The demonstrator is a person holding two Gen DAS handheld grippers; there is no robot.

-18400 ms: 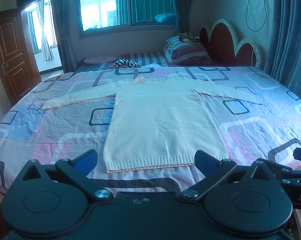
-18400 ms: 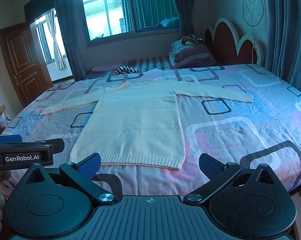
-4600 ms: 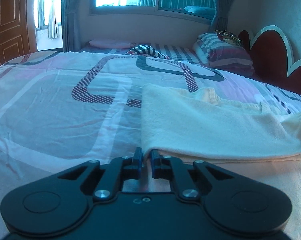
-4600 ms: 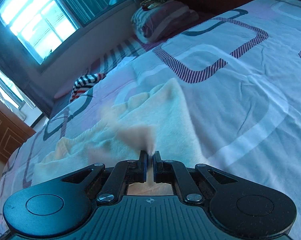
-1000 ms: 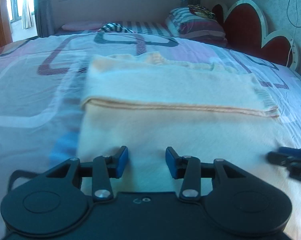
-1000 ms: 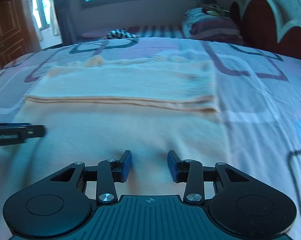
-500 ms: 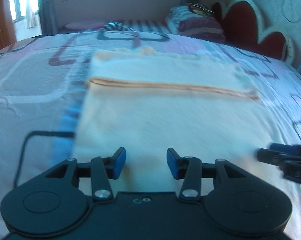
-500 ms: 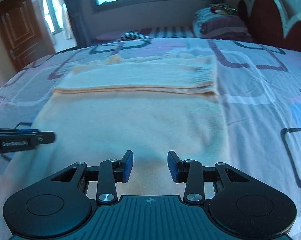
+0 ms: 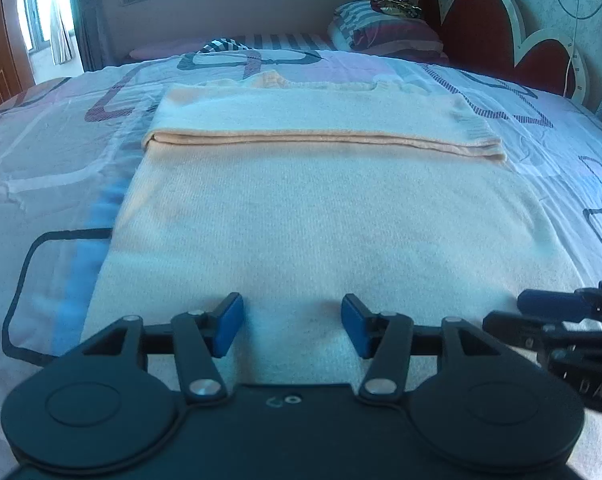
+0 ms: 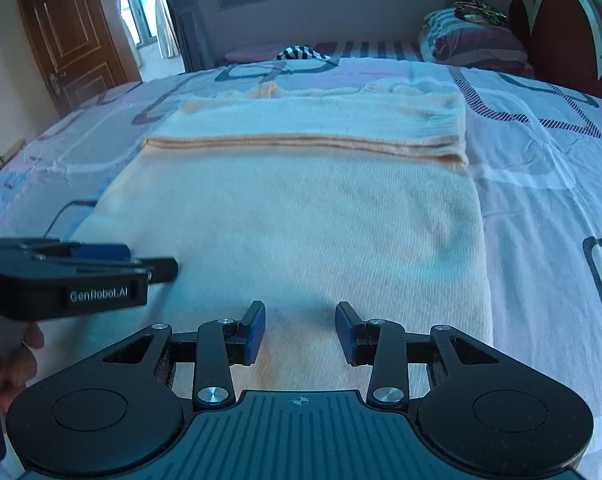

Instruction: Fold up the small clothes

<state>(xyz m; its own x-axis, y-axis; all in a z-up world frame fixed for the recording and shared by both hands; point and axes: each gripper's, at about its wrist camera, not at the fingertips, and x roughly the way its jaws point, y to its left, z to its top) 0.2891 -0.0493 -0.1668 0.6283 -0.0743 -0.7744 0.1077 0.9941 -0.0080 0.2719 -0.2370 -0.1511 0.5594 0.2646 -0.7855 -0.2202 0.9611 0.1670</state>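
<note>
Left claw spreading wider, empty | right claw parted, empty | both above sweater

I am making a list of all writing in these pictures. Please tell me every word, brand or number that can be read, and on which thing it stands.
"GenRobot.AI": white letters on the side of the left gripper, seen in the right wrist view.
"DAB": partly cut off at the picture edge, on the body of the right gripper in the left wrist view; the rest cannot be read.
No other readable text.
</note>
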